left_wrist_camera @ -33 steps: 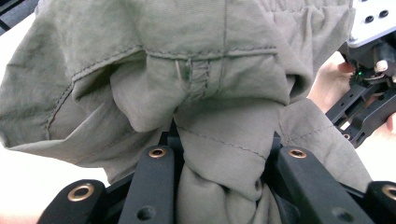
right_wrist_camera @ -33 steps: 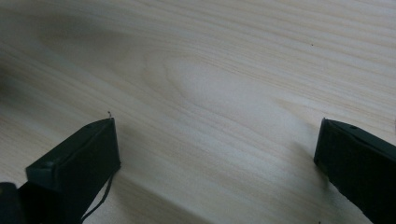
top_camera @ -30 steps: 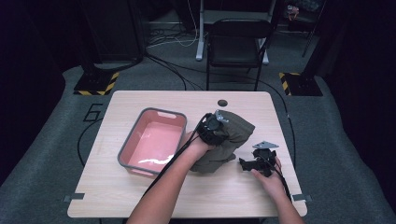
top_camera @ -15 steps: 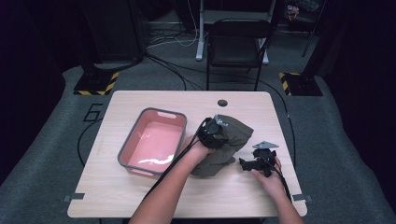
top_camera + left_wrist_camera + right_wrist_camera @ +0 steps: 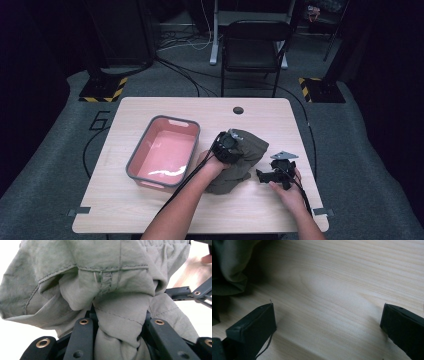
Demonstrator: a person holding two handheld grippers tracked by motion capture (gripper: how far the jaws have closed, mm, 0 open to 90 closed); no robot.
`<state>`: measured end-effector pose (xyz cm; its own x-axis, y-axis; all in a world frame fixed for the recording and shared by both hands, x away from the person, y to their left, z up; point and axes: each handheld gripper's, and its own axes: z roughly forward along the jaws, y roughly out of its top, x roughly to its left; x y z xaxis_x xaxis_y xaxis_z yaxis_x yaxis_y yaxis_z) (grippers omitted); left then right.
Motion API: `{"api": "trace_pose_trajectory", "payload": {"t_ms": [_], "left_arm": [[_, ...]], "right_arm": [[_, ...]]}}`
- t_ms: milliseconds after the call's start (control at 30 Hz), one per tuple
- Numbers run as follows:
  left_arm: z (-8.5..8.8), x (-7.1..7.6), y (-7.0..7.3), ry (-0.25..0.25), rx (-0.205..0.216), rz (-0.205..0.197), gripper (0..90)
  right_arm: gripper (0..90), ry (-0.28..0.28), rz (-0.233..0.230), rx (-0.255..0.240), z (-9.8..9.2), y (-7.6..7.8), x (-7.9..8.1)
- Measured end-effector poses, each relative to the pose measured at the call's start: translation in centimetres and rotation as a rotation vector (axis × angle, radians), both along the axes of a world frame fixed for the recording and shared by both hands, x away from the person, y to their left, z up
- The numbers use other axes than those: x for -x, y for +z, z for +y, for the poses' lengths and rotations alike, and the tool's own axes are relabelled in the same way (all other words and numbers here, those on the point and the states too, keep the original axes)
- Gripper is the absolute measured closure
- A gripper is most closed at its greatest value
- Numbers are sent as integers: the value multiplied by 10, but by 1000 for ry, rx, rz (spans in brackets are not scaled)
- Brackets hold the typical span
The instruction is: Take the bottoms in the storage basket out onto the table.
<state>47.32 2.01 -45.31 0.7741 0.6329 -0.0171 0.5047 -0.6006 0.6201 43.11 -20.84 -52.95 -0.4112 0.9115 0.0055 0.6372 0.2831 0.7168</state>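
An olive-green garment (image 5: pixel 240 160), crumpled into a soft heap, lies on the pale wooden desk (image 5: pixel 150 210), a little toward four o'clock from the desk's centre. It looks like thin woven cloth with stitched seams and a gathered, elastic-looking edge. My guess is that it is light and limp, will sag and unfold when lifted, and is neither fragile nor slippery. A thick seam or hem would likely give the firmest hold, since a pinch on a single loose layer may slip.

The left hand-held gripper (image 5: pixel 227 145) sits on the heap's ten o'clock side. In the left gripper view its jaws are clenched on a bunched fold of the cloth (image 5: pixel 120 322), which bulges out above and beside them.

The right hand-held gripper (image 5: pixel 275 172) rests just beside the garment, at its four o'clock, apart from it. In the right gripper view its jaws stand wide and released over bare wood, with a dark fold of the cloth (image 5: pixel 229 267) at the ten o'clock corner.

A red-pink plastic tub (image 5: pixel 192 131) with a grey rim stands at nine o'clock from the garment, near it, with nothing in it that I can see. Beyond the desk at twelve o'clock stands a dark chair (image 5: pixel 255 45) on grey carpet, with cables trailing across the floor.
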Motion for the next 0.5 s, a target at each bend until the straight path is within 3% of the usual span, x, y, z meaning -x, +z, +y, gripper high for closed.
{"api": "trace_pose_trajectory", "payload": {"t_ms": [500], "left_arm": [[3,-4,-14,48,14,16,676]], "right_arm": [[0,0,0,0,0,0,0]]}}
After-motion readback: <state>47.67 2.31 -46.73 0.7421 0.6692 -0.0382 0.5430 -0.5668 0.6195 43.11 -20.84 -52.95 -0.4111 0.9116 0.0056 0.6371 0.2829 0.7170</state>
